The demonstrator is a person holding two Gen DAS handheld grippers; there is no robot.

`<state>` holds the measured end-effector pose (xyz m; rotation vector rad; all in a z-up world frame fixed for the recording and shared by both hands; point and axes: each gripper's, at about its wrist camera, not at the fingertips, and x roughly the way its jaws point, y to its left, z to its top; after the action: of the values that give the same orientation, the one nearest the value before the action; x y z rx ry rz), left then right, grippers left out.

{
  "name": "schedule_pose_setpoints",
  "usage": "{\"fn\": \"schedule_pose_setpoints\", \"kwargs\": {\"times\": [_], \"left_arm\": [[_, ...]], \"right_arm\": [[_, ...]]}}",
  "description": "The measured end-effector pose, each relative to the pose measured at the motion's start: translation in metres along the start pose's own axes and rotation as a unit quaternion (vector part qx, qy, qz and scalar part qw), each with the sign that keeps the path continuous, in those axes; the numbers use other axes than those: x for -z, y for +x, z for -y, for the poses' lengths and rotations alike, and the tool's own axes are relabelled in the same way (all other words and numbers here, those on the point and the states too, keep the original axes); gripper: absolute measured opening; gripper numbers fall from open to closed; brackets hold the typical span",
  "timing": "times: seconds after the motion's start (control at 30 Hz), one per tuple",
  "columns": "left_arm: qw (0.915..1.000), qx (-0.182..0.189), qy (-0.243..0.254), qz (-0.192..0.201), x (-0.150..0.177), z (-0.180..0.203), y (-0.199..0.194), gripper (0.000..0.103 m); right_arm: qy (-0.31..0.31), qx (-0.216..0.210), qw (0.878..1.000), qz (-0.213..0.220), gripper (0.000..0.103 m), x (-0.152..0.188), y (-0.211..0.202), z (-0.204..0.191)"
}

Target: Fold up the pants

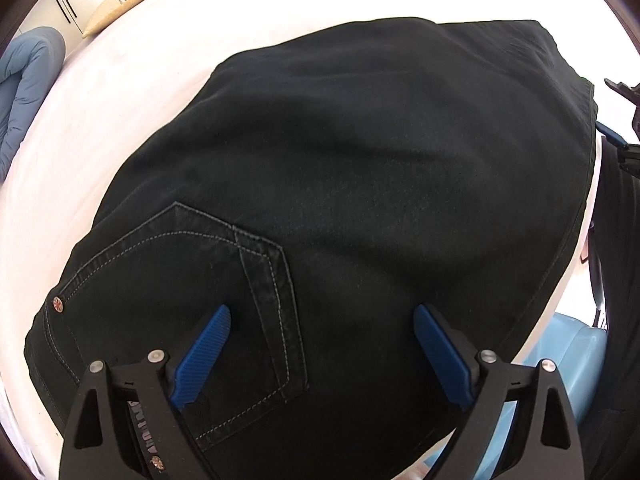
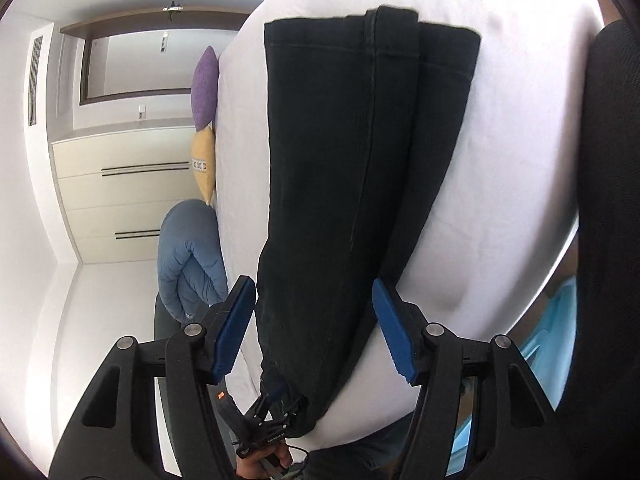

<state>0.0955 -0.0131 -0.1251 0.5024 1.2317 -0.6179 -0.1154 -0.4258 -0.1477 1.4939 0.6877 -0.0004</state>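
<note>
Covering most of both views: bed (image 2: 500,128), white sheet, bright in the left wrist view.
Pants (image 1: 360,184): black, lying flat on the bed, legs laid one on the other; hems (image 2: 372,24) at the far end in the right wrist view; back pocket (image 1: 192,320) with light stitching and a copper rivet (image 1: 57,303) near the left gripper.
Duvet (image 2: 188,256): blue, rolled, beside the bed edge.
Cushions: purple (image 2: 206,88) and beige (image 2: 204,168), standing along the bed edge.
Left gripper (image 1: 322,356): above the waist part, blue fingers (image 1: 204,356) wide apart, gripping nothing.
Right gripper (image 2: 314,330): blue fingers (image 2: 394,340) partly apart, nothing pressed between; pants leg seen behind the gap.
</note>
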Motion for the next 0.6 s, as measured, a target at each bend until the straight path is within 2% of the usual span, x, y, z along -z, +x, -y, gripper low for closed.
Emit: {"fn": "schedule_pose_setpoints", "kwargs": {"times": [0.07,0.13,0.23,0.3,0.37,0.4,0.43,0.53,0.6], "left_arm": [[1.0000,0.000,-0.003,-0.001,-0.001,-0.001,0.002,0.097],[1.0000,-0.003,-0.002,-0.002,0.000,-0.005,0.002,0.098],[1.0000,-0.002,-0.003,0.001,-0.001,-0.003,0.003,0.099],[1.0000,-0.002,-0.004,0.002,0.000,0.000,0.001,0.100],[1.0000,-0.004,-0.004,0.003,0.003,0.001,0.000,0.100],[1.0000,-0.004,-0.004,0.004,0.006,0.000,0.000,0.100],[1.0000,-0.003,-0.005,0.005,0.007,0.001,0.001,0.100],[1.0000,-0.003,-0.005,0.006,0.014,-0.003,0.001,0.101],[1.0000,-0.003,-0.005,0.005,0.013,-0.004,0.001,0.101]], "right_arm": [[0.007,0.013,1.000,-0.003,0.059,-0.002,0.005,0.004],[0.019,0.008,1.000,-0.004,0.059,-0.001,0.014,0.007],[0.009,0.014,1.000,-0.008,0.058,-0.004,0.025,0.004],[0.018,0.014,1.000,-0.010,0.047,-0.006,0.030,0.010],[0.030,0.012,0.999,-0.015,0.022,-0.007,0.035,0.017],[0.029,0.014,0.999,-0.016,0.017,-0.007,0.037,0.019],[0.025,0.019,0.999,-0.013,0.007,-0.007,0.037,0.020],[0.021,0.025,0.999,0.001,0.002,-0.006,0.030,0.023],[0.019,0.028,0.999,0.008,0.002,-0.006,0.026,0.021]]}}
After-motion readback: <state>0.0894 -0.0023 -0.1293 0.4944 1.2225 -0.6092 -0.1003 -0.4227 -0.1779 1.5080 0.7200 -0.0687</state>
